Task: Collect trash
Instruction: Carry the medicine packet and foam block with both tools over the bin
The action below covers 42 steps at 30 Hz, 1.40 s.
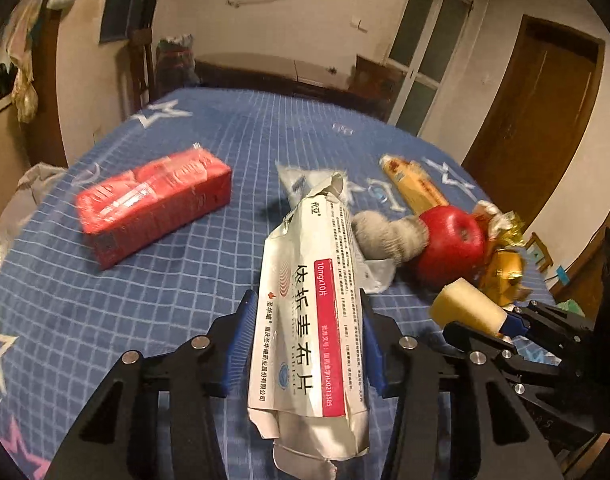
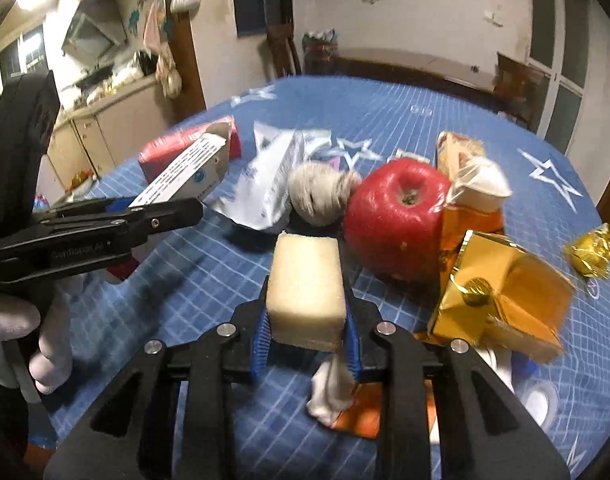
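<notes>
Left tool (image 1: 305, 344): clamped on crumpled, flattened white carton (image 1: 309, 320).
Right tool (image 2: 307, 340): clamped on pale, spongy block (image 2: 305, 292).
Counter (image 1: 105, 300): blue gridded cloth.

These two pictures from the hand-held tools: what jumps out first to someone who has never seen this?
Each tool grips a piece of trash above a blue star-patterned tablecloth: the left tool holds a crumpled white medicine box, the right tool a pale yellow foam block. Just beyond the block sits a shiny red apple, with a gold foil box to its right and a red carton far left.
</notes>
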Tool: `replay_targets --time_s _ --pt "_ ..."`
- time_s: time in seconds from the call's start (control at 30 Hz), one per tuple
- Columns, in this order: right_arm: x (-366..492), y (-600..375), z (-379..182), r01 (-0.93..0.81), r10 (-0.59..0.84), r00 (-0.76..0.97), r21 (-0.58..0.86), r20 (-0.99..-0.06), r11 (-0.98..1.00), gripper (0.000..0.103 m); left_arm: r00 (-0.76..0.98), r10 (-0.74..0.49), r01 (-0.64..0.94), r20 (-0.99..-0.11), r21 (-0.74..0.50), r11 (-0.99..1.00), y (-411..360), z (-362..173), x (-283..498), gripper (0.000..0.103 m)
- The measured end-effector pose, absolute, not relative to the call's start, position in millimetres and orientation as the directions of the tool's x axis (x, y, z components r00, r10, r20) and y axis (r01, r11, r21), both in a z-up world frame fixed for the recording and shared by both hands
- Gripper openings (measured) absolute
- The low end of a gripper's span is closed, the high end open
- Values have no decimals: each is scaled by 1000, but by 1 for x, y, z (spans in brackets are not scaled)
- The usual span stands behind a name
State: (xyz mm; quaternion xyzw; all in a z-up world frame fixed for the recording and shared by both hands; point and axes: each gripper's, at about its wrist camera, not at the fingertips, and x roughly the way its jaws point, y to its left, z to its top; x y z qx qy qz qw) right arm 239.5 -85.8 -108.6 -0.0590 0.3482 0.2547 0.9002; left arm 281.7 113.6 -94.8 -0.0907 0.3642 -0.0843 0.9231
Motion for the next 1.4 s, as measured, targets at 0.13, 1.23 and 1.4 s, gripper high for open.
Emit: replay_targets --time_s 0.13,1.23,1.4 --pt "215 -95 -92 -470 425 692 83 -584 879 28 783 -199 99 -590 -196 975 106 -71 248 49" --pt "131 -200 -31 -199 197 927 25 -321 980 28 915 -218 219 -339 -37 975 -41 1 142 50" --pt "128 -227 -24 -150 145 936 9 -322 989 28 901 -273 278 -338 -35 960 -74 6 148 50"
